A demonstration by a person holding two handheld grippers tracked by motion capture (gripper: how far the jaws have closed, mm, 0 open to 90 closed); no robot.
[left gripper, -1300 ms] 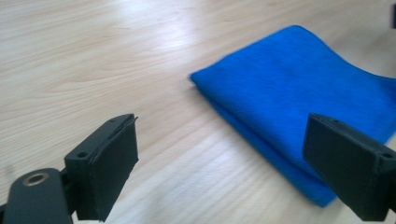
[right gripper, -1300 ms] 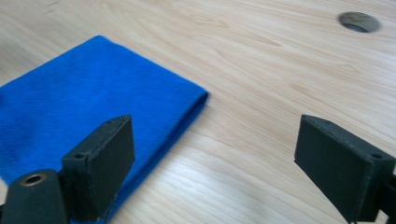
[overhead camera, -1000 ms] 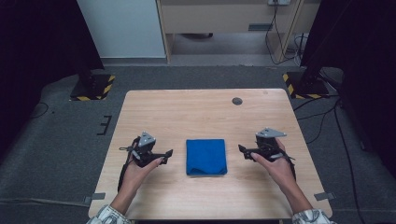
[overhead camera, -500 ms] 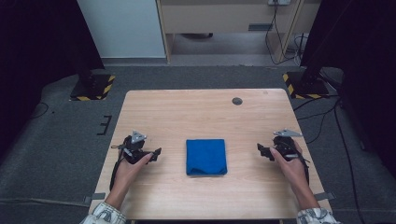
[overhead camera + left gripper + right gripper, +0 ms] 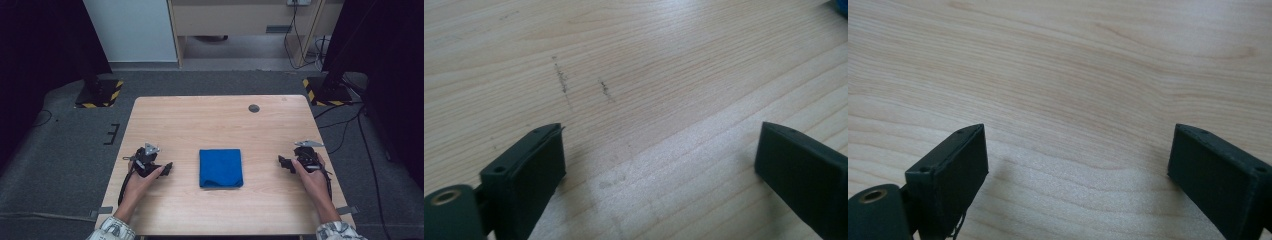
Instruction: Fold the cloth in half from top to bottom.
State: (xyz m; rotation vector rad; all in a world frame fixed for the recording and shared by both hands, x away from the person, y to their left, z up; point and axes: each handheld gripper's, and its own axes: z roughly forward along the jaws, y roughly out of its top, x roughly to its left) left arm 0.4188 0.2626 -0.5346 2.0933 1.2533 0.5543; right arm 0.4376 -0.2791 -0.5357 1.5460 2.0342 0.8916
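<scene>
Cloth (image 5: 221,168) sits folded into a neat blue square, roughly mid-table and toward the person's edge, w/ nothing touching it. Left gripper (image 5: 167,167) is just left of the cloth, right gripper (image 5: 282,162) a bit further off on the cloth's other side, both low over the wood. Left jaws have just been opening, nothing between them; right jaws are spread wide too, only bare table (image 5: 200,120) between them. Imo this is either the very start or the wrap-up of a fold; can't tell which. Next move would prob be coming in at the cloth's edges, and pinching thin fabric flat on wood needs the tips nearly scraping the surface. Cloth looks soft, slightly fuzzy, w/ a rounded fold along its near edge. Table is pale wood grain, smooth, w/ a small dark round plug (image 5: 254,108) well beyond the cloth.
</scene>
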